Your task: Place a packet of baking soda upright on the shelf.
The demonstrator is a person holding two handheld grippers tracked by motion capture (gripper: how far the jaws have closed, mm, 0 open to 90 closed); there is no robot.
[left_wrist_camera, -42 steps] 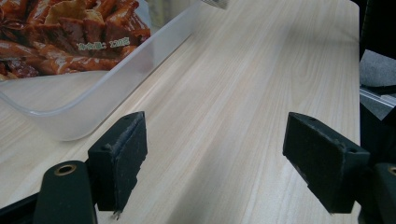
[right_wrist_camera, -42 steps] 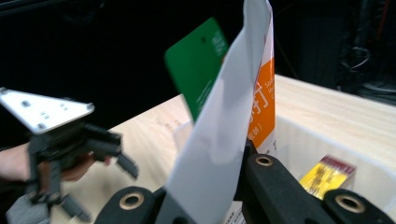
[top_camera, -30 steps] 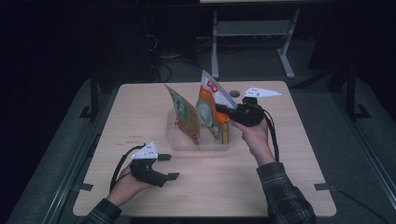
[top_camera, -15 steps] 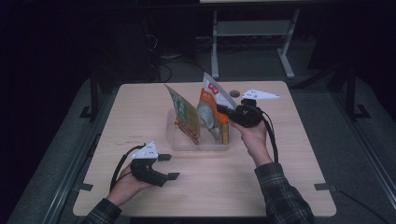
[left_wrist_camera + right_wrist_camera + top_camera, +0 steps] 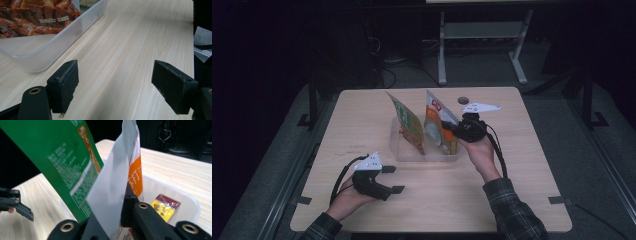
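Note:
A clear plastic bin [image 5: 404, 154] stands at the table's middle. A green pouch [image 5: 408, 126] leans upright in it, its back print plain in the right gripper view [image 5: 67, 162]. Beside it stands an orange and white pouch [image 5: 436, 125], and my right gripper [image 5: 452, 130] is shut on its right edge, the pads pinching the white film [image 5: 111, 185]. Those jaws have just eased open slightly, with the pouch still between them. My left gripper [image 5: 394, 179] rests near the front left of the table, open and empty [image 5: 115, 87], pointing past the bin's corner [image 5: 50, 53].
A small yellow and red packet [image 5: 163, 208] lies flat on the bin's floor. A dark round mark [image 5: 463, 100] sits on the tabletop behind the right gripper. Bare wood [image 5: 522, 165] lies to the right and front of the bin.
The right hand and the orange and white pouch have shifted slightly. The left gripper has stayed where it was.

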